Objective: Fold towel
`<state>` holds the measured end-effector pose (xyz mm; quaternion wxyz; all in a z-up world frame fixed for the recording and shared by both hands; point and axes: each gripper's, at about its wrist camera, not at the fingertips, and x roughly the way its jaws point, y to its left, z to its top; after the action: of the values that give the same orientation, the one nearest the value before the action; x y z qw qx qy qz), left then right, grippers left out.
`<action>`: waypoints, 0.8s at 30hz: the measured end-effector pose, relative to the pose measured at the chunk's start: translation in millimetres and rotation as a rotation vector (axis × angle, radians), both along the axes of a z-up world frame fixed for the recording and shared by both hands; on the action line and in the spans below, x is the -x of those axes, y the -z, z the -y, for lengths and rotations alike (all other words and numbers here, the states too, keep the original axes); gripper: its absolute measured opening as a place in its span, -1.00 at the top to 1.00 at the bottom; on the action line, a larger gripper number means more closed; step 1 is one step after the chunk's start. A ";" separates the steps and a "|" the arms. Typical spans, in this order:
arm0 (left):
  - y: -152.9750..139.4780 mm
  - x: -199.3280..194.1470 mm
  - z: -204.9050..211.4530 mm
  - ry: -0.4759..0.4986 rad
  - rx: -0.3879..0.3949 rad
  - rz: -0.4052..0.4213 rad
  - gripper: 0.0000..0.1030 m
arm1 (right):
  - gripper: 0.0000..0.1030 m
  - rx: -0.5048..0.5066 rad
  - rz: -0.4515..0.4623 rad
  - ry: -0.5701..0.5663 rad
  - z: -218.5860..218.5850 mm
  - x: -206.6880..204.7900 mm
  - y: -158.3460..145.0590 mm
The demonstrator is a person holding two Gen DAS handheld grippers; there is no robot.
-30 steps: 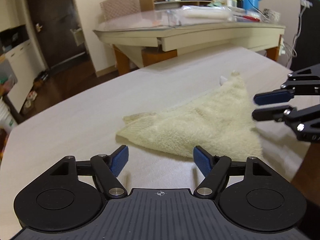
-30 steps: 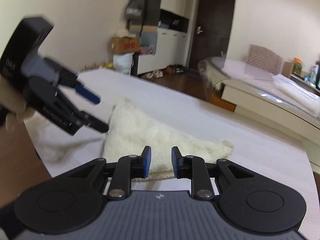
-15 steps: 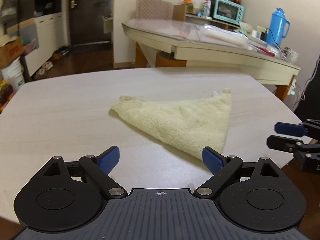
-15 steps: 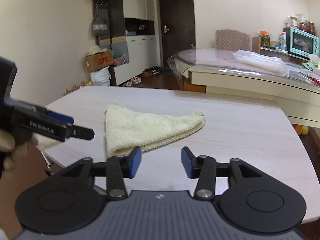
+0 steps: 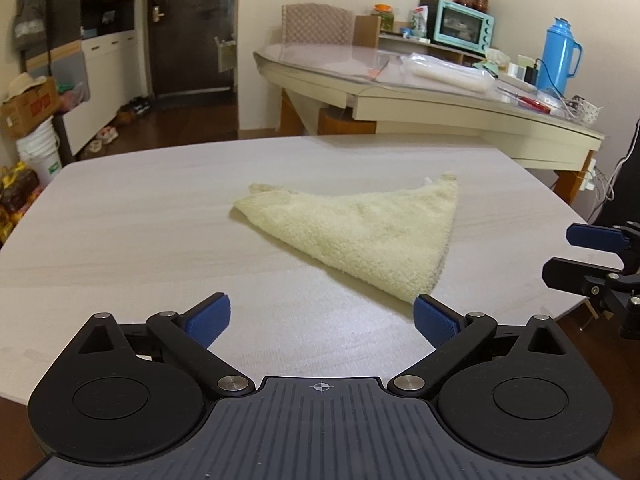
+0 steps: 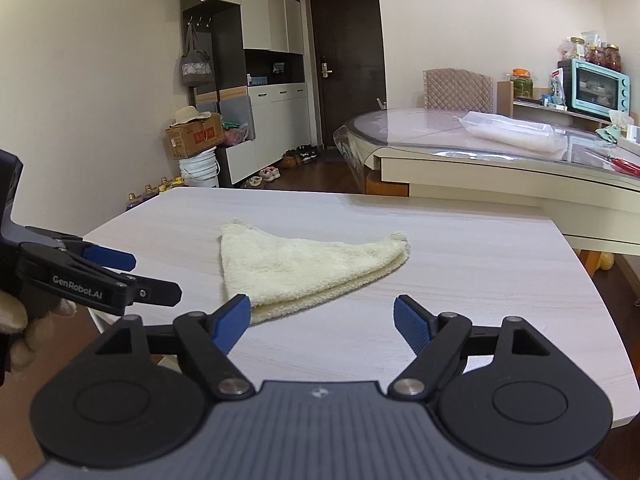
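A cream towel (image 5: 360,232) lies folded into a triangle on the pale wooden table (image 5: 140,220); it also shows in the right wrist view (image 6: 296,268). My left gripper (image 5: 322,318) is open and empty, held back from the towel's near corner. My right gripper (image 6: 322,320) is open and empty, just short of the towel's near point. Each gripper shows in the other's view: the right one at the right edge (image 5: 576,254), the left one at the left edge (image 6: 132,276), both off the towel.
A second, glass-topped table (image 5: 440,100) stands behind with a plastic-wrapped roll (image 5: 448,74), a teal oven (image 5: 462,26) and a blue flask (image 5: 558,56). Boxes and a white bucket (image 6: 198,168) stand by the cupboards at the left.
Both grippers have pulled back from the towel toward the table's near edge. The right gripper's jaws have opened wide. The towel lies still.
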<state>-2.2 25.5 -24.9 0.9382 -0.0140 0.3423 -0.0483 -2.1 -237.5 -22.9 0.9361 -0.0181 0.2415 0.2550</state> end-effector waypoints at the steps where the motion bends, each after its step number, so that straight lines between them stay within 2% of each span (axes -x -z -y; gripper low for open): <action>1: 0.7 0.0 -0.6 0.000 0.001 -0.002 -0.96 | -0.57 0.000 0.000 0.000 -0.4 0.1 -0.1; 24: 3.1 1.6 2.5 0.010 -0.001 -0.008 -0.96 | -0.57 0.008 -0.018 -0.007 -4.7 0.2 5.1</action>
<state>-3.8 23.1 -28.0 0.9366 -0.0120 0.3460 -0.0531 -2.3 -232.8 -28.0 0.9329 -0.0205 0.2510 0.2573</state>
